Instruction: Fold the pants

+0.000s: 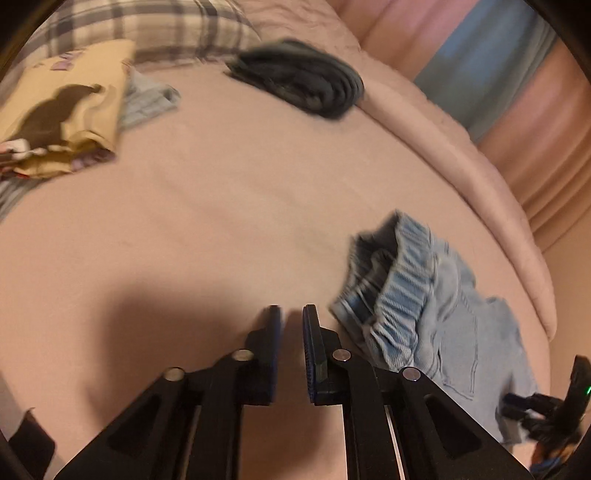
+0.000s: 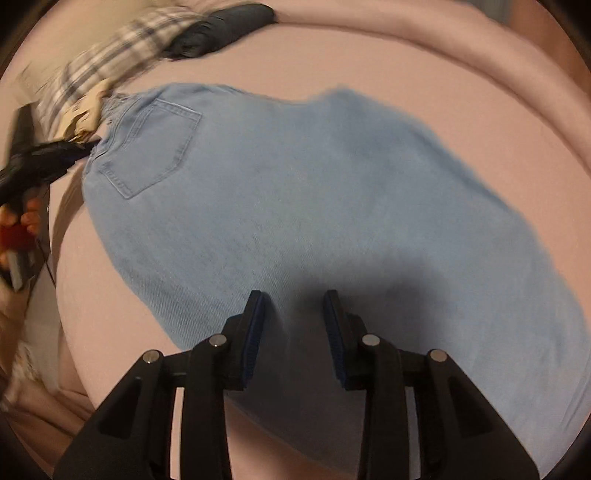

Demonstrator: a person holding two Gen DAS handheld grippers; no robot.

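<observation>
Nearest us, our left gripper [image 1: 291, 314] hovers over bare sheet [image 1: 207, 221], fingers nearly together with nothing between them; our right gripper [image 2: 294, 299] hangs over the pants [image 2: 295, 192], fingers apart, clamping nothing. The single pair of light blue denim pants lies flat on the bed, waistband [image 1: 402, 280] just right of the left gripper. Farther off we count three other garments: one tan folded piece [image 1: 74, 122], one dark folded piece [image 1: 303, 77], one plaid cloth [image 1: 147, 29]. None blocks the pants.
</observation>
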